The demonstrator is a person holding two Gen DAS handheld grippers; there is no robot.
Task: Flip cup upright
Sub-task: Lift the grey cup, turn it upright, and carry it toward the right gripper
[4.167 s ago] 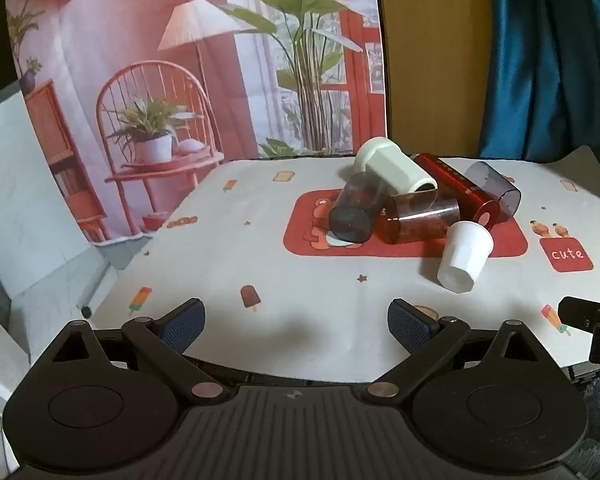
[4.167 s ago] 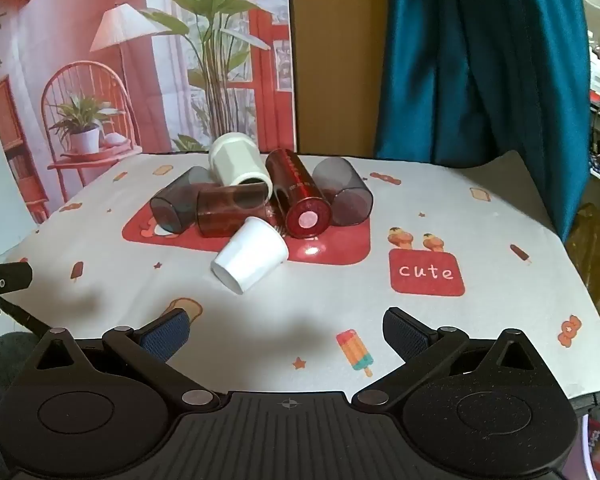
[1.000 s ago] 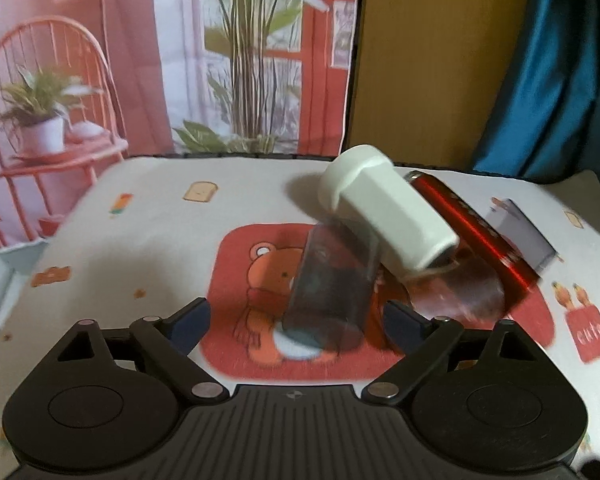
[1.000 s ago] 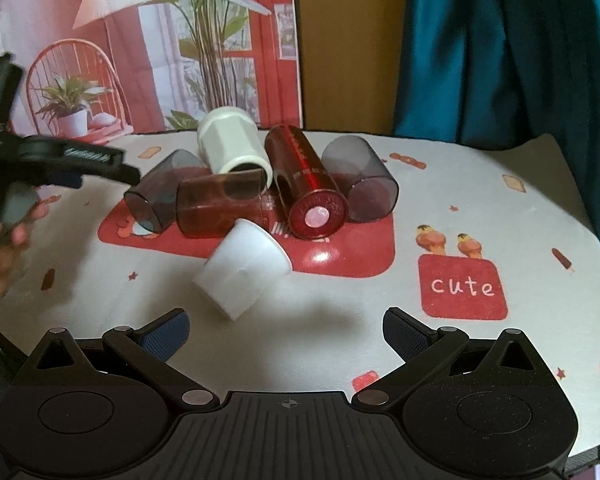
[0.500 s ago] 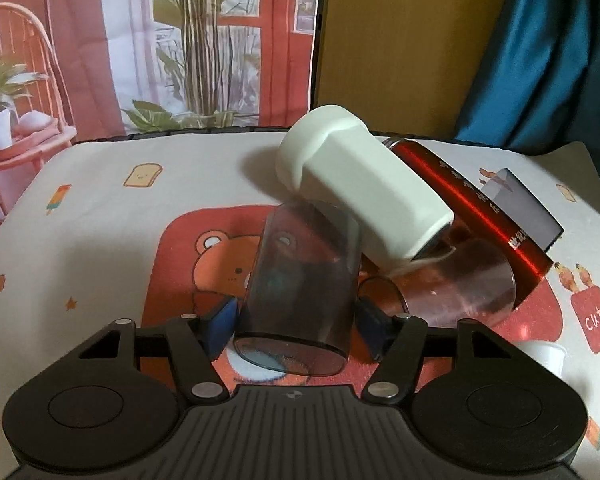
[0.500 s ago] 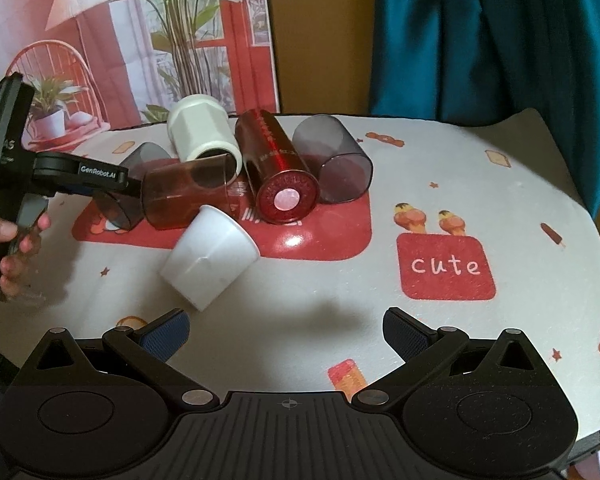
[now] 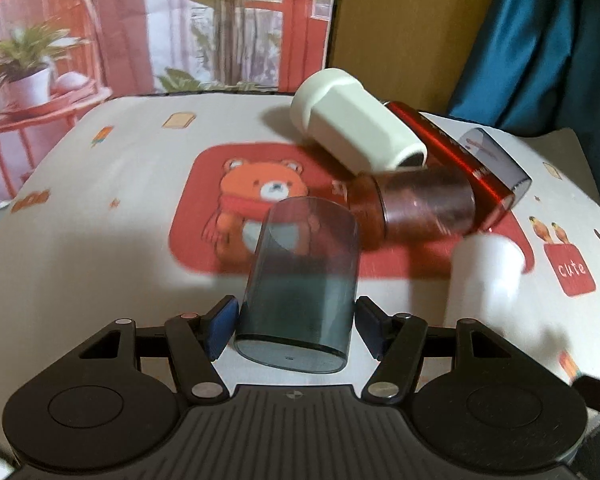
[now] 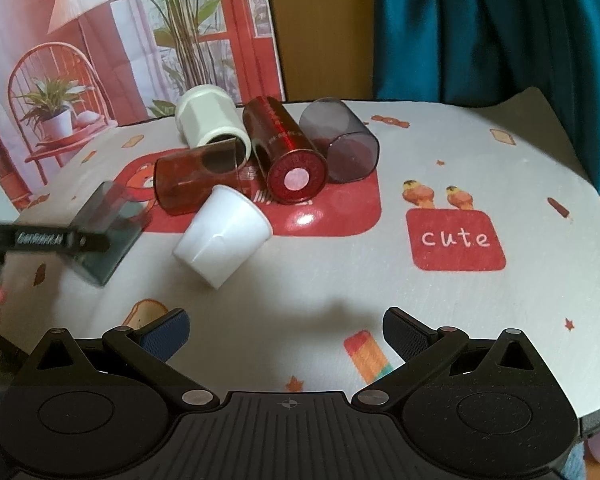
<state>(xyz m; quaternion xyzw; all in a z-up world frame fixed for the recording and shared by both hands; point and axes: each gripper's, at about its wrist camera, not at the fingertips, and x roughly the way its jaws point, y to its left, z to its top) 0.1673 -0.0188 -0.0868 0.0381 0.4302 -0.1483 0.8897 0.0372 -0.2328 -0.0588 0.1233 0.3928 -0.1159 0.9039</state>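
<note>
My left gripper (image 7: 296,322) is shut on a smoky grey see-through cup (image 7: 300,284), its base toward the camera, lifted clear of the pile. The same cup (image 8: 108,228) and left gripper (image 8: 84,242) show blurred at the left of the right wrist view. On the red bear mat lie a brown see-through cup (image 8: 196,184), a cream cup (image 8: 212,124), a red cup (image 8: 284,156), another grey cup (image 8: 340,144) and a white paper cup (image 8: 220,236), all on their sides. My right gripper (image 8: 286,332) is open and empty, low near the table's front.
A patterned cloth (image 8: 460,320) covers the table, with a red "cute" patch (image 8: 456,238) at the right. A printed backdrop (image 8: 120,40) and a teal curtain (image 8: 492,24) stand behind. The table edge curves down at the right.
My left gripper has closed on the grey cup and pulled it back out of the pile toward the front left. The brown cup now lies exposed. My right gripper has hardly moved.
</note>
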